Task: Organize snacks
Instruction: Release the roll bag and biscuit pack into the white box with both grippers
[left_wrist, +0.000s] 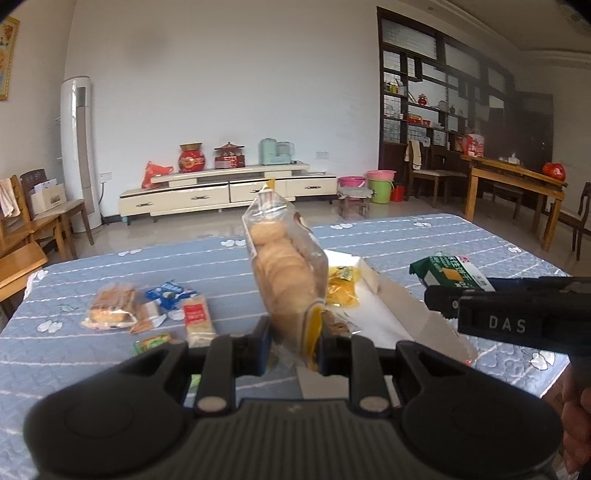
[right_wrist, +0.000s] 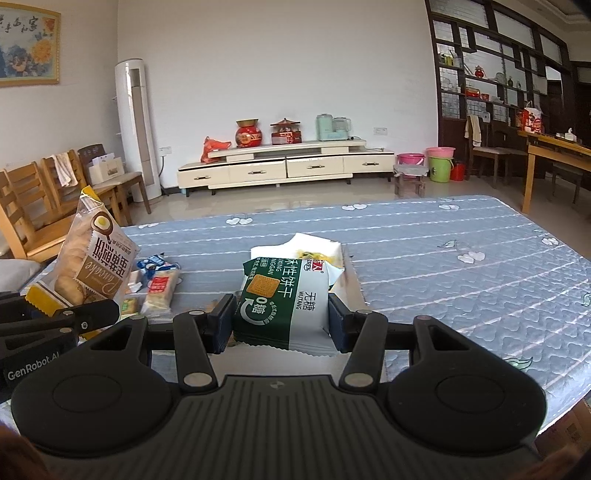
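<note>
Two tongs, one packet each. The left tongs (left_wrist: 293, 343), pinched nearly shut at the frame's lower centre, grip the pancake bag (left_wrist: 286, 273) by its bottom end, bag upright. The right tongs (right_wrist: 282, 319) clamp the green-and-white biscuit packet (right_wrist: 284, 306), partly open around its width, above the white box (left_wrist: 373, 295). On the table (left_wrist: 424, 236), at left, lie about five loose snacks (left_wrist: 110, 306). Only the right view shows the bag's printed face — the left view shows a yellow packet (left_wrist: 341, 290) inside the box.
</note>
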